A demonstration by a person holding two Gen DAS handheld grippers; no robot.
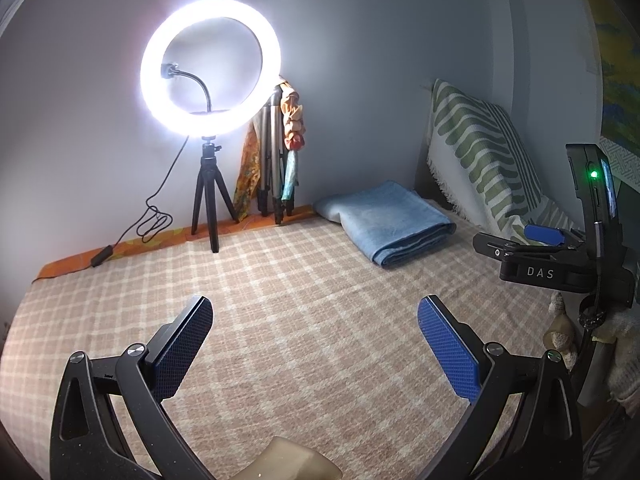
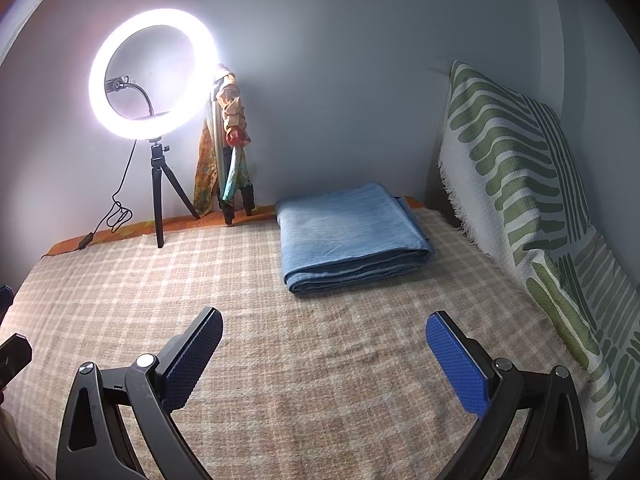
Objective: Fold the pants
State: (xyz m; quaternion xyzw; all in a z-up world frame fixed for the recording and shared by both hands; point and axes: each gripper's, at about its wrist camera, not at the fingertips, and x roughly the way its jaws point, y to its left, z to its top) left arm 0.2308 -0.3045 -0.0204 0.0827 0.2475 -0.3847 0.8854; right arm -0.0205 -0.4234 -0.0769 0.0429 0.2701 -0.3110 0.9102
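Observation:
The pants [image 1: 386, 222] are light blue denim, folded into a flat rectangular stack on the checked beige bedspread [image 1: 280, 300], at the far right near the wall. They also show in the right wrist view [image 2: 352, 232], straight ahead of the gripper. My left gripper [image 1: 316, 312] is open and empty, held above the bedspread well short of the pants. My right gripper [image 2: 324, 324] is open and empty, also short of the pants. The right gripper's body [image 1: 560, 256] shows at the right edge of the left wrist view.
A lit ring light [image 1: 210, 66] on a small black tripod [image 1: 208, 200] stands at the far left by the wall, its cable [image 1: 152, 220] trailing on the bed. A folded tripod with colourful cloth [image 1: 280, 152] leans beside it. A green-striped throw [image 2: 532, 200] covers the right side.

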